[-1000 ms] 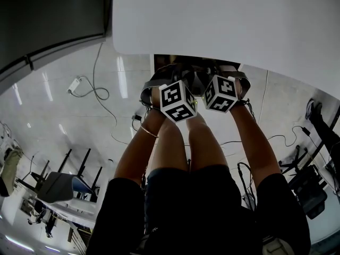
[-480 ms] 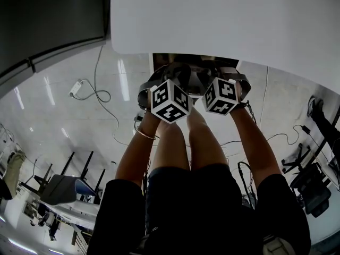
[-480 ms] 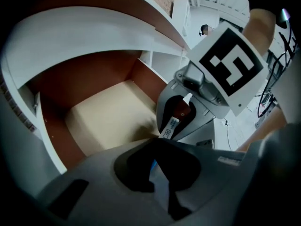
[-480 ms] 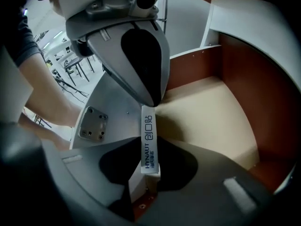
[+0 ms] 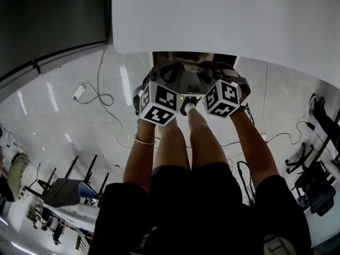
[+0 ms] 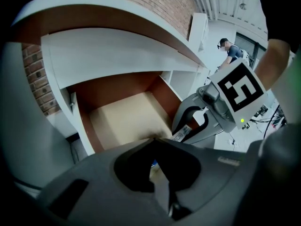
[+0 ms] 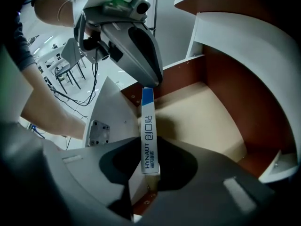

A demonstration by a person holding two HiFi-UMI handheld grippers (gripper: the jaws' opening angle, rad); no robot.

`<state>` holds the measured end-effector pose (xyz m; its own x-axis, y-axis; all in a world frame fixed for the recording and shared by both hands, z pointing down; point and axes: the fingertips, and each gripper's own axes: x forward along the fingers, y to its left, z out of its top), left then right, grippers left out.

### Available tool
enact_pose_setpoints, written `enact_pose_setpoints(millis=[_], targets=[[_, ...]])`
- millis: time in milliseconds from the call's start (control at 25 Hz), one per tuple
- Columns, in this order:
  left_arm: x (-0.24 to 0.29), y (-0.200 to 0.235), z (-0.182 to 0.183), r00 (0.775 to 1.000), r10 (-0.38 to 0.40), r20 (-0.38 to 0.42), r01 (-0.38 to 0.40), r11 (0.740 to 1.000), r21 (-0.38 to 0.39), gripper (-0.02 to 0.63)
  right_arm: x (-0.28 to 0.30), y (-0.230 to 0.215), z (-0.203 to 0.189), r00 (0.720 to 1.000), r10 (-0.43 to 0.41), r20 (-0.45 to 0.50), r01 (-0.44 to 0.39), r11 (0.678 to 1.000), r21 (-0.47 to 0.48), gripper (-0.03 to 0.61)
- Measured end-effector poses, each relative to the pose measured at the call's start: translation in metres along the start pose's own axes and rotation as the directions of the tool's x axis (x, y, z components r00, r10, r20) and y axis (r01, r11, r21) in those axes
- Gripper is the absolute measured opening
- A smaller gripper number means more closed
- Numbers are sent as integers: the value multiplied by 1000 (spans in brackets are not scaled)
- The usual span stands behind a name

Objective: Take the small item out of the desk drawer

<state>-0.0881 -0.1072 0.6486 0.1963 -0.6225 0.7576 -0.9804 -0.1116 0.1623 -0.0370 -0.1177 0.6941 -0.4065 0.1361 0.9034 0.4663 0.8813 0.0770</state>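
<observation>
One slim white-and-blue cardboard box (image 7: 148, 135)

The drawer (image 6: 127, 117) is under the desk (image 5: 212, 15). Above it the small box (image 7: 148, 135) stands in the right tool (image 7: 150, 173), top in the left tool (image 6: 156, 159).

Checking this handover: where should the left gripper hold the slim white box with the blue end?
The blue end, from the left, as the left gripper does: the slim white box sticks out lengthwise from the right gripper, leaving only that far end free.
</observation>
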Motion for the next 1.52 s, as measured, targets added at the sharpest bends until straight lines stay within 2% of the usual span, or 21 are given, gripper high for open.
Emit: enact_pose_setpoints(millis=[400, 680, 1240, 1520], targets=[[-32, 6, 27, 996, 63, 69, -62, 998, -22, 0, -32, -6, 12, 997, -60, 55, 55, 995, 89, 100], [-52, 14, 31, 991, 98, 96, -90, 992, -88, 0, -53, -6, 12, 992, -94, 83, 80, 985, 152, 101], [-91, -4, 44, 987, 105, 118, -98, 993, -66, 0, -99, 0, 24, 973, -191, 130, 150, 949, 276, 101], [-113, -8, 49, 983, 117, 141, -105, 990, -88, 0, -123, 4, 31, 963, -226, 144, 175, 938, 301, 100]])
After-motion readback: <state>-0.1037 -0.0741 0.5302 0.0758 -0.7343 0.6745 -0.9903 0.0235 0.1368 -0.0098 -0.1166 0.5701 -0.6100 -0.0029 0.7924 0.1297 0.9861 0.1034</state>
